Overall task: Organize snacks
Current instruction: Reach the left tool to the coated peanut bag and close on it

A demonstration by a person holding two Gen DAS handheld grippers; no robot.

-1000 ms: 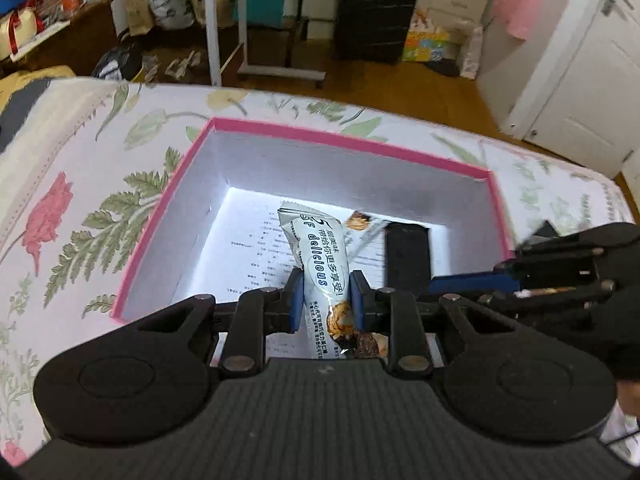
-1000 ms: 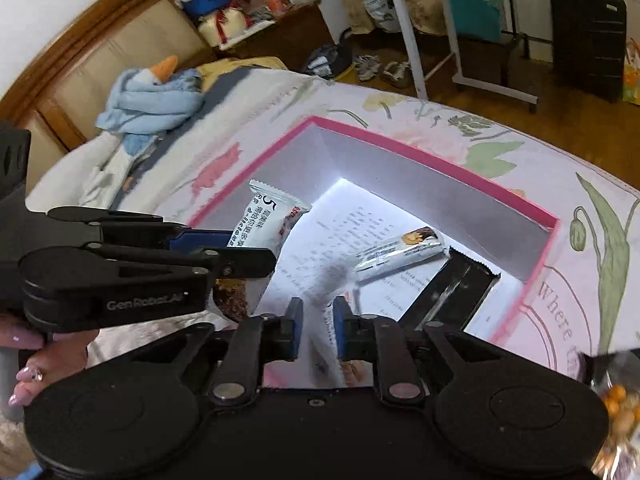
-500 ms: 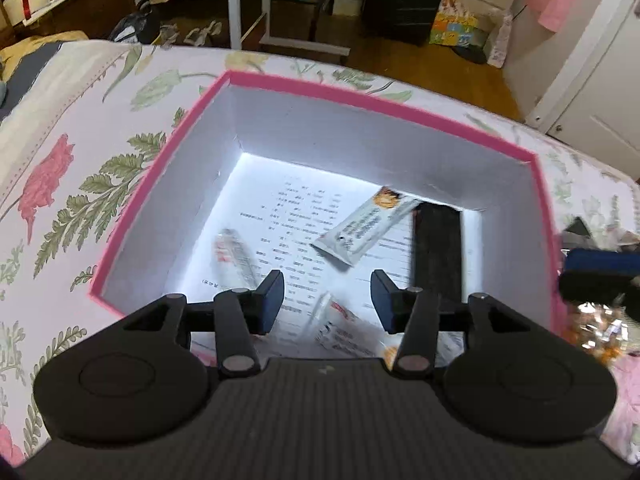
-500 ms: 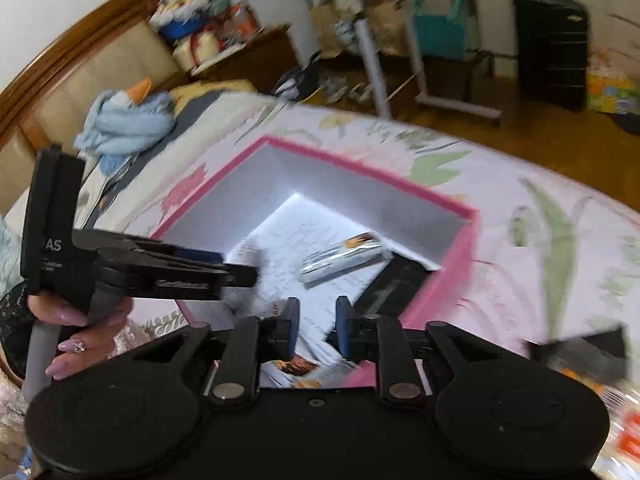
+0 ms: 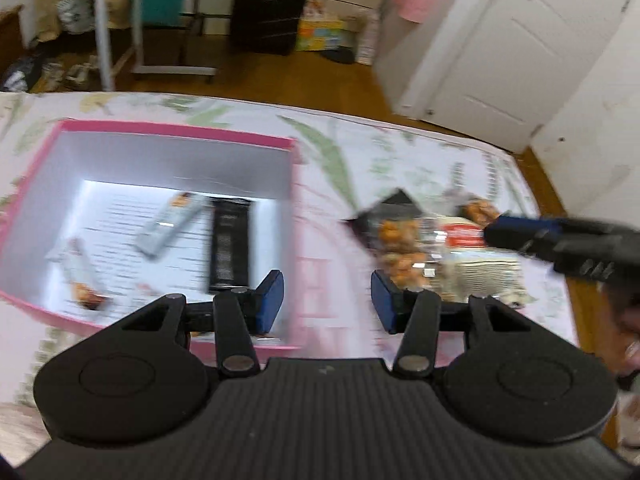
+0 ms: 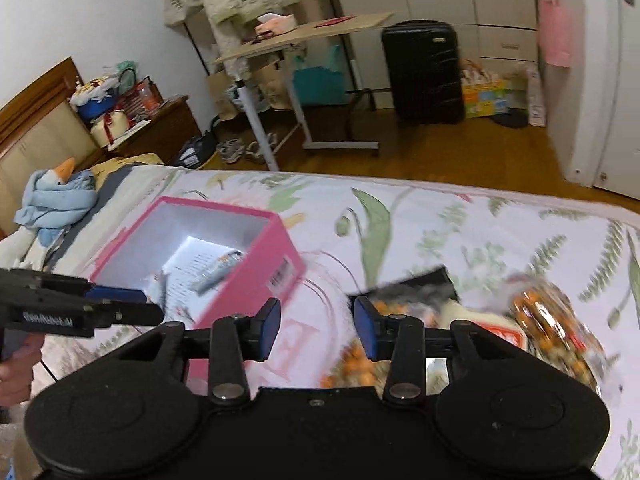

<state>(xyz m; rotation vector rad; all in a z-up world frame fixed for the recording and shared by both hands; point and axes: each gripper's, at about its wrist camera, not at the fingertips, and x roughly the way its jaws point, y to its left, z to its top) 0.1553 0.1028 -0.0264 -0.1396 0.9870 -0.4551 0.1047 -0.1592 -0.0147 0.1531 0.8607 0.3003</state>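
Note:
A pink box (image 5: 294, 184) with a white inside sits on the flowered bed. In it lie two pale snack bars (image 5: 170, 220) (image 5: 82, 276) and a black bar (image 5: 230, 246). The box also shows in the right wrist view (image 6: 256, 280). Right of the box lies a pile of snack bags with orange pieces (image 5: 404, 246) (image 6: 560, 320). My left gripper (image 5: 327, 300) is open and empty above the box's right wall. My right gripper (image 6: 317, 330) is open and empty between the box and the pile; it shows at the right of the left wrist view (image 5: 520, 236).
The flowered bedspread (image 6: 460, 220) ends at a wooden floor (image 6: 440, 152) beyond. A black suitcase (image 6: 424, 68), a rolling side table (image 6: 304, 36) and a white door (image 5: 480, 52) stand in the room. A blue stuffed toy (image 6: 56, 200) lies at the bed's left.
My left gripper let the pale snack bar fall into the box, opened wide and swung right. My right gripper opened and moved right, from over the box toward the snack pile.

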